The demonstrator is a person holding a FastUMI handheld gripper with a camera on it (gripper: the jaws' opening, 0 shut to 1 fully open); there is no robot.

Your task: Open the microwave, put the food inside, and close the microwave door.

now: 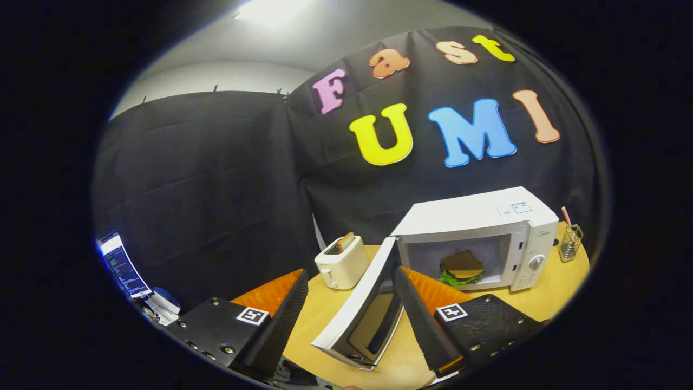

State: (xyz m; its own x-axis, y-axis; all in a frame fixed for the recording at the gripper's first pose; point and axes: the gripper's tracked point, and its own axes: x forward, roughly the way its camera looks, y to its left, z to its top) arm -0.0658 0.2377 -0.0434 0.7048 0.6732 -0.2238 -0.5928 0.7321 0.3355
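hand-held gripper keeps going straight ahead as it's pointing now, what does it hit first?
Most likely the open microwave door, which hangs between the fingers of the open hand-held gripper, just ahead. The toaster and the sandwich inside the microwave lie beyond. Depth is unclear.

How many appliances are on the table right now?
2: the microwave, door open between the open tongs, sandwich inside; the toaster beside it, beyond the tongs. Others may be hidden.

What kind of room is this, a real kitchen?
Probably not a real kitchen: a small booth set up like one. A microwave with a sandwich inside and a toaster stand on a wooden table, with black cloth hung behind. The open gripper holds nothing.
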